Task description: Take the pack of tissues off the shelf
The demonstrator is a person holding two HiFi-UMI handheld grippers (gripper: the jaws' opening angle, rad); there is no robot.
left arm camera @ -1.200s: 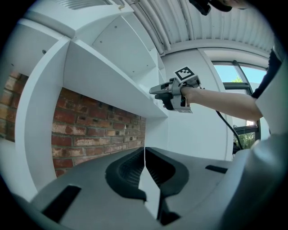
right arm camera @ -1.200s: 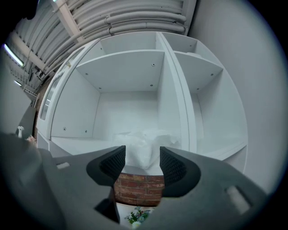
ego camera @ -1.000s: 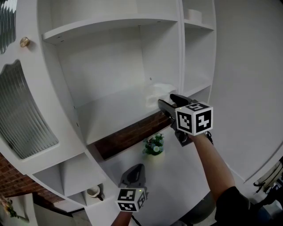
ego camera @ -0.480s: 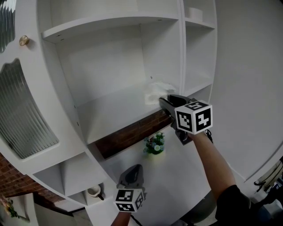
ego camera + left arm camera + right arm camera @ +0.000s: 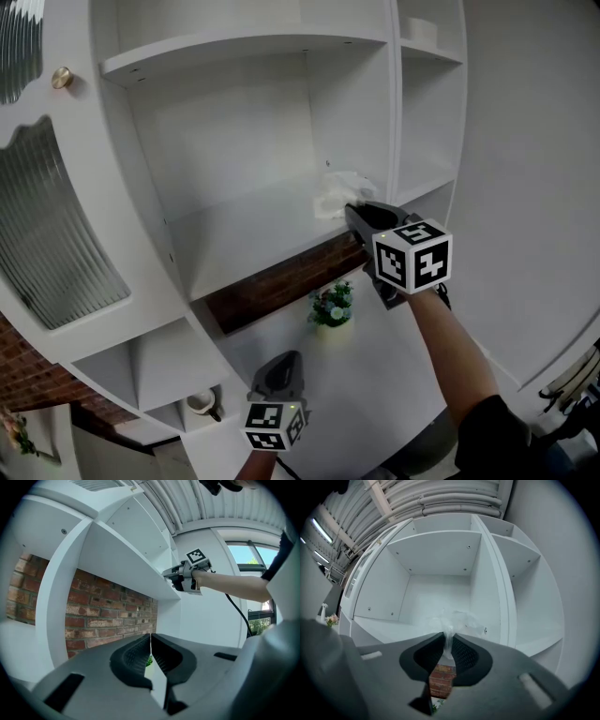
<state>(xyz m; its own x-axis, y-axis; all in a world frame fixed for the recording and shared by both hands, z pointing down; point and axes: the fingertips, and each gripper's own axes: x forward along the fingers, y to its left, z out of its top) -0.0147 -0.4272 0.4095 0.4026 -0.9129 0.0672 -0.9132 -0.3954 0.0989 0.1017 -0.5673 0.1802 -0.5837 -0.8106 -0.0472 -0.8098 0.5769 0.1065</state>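
The pack of tissues [image 5: 337,194], in clear crinkled wrap, lies at the right end of the white shelf [image 5: 248,230], against the upright panel. My right gripper [image 5: 355,211] reaches level onto that shelf. Its jaws have just been closing, and the pack's near edge [image 5: 449,631] is pinched between the pads. In the right gripper view the rest of the pack [image 5: 459,619] spreads out beyond the fingertips. My left gripper [image 5: 284,362] hangs low over the counter, shut with nothing in it. From the left gripper view [image 5: 150,643] the right gripper [image 5: 174,575] shows at the shelf's edge.
A small potted plant [image 5: 330,307] stands on the white counter under the shelf, before a brick strip [image 5: 281,279]. A cup [image 5: 198,405] sits in a lower cubby. A ribbed glass door [image 5: 56,234] with a brass knob [image 5: 62,78] is at left. Narrow side shelves [image 5: 427,178] lie to the right.
The right gripper's jaws went from wide apart around the pack's near edge to shut on it. The left gripper has kept its place.
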